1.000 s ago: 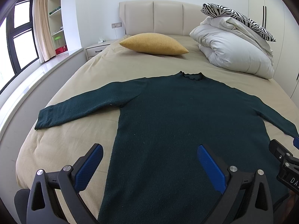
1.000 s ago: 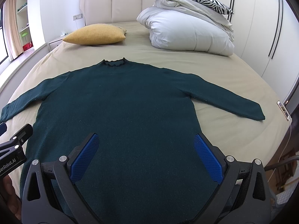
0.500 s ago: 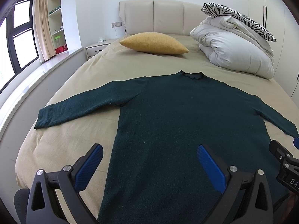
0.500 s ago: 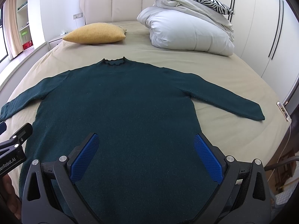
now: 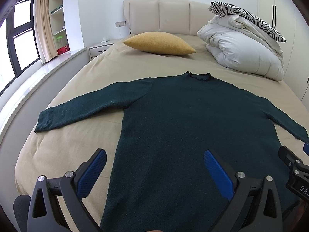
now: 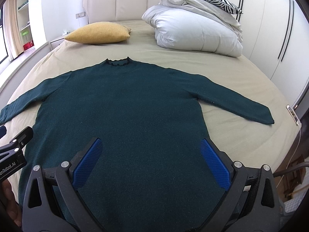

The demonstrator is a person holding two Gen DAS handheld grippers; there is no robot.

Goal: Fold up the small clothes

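A dark green long-sleeved sweater lies flat on the beige bed, collar toward the headboard, both sleeves spread out to the sides. My left gripper hovers open above the lower left part of the sweater, its blue pads wide apart with nothing between them. My right gripper hangs open over the lower right part, also holding nothing. Each gripper's body shows at the edge of the other's view. The sweater's bottom hem is hidden behind the grippers.
A yellow cushion and a folded white duvet topped by a zebra pillow sit near the headboard. A window ledge runs along the left. A phone lies at the bed's right edge; wardrobes stand beyond.
Both grippers have drifted very slightly; the sweater has not moved and both grippers stay open.
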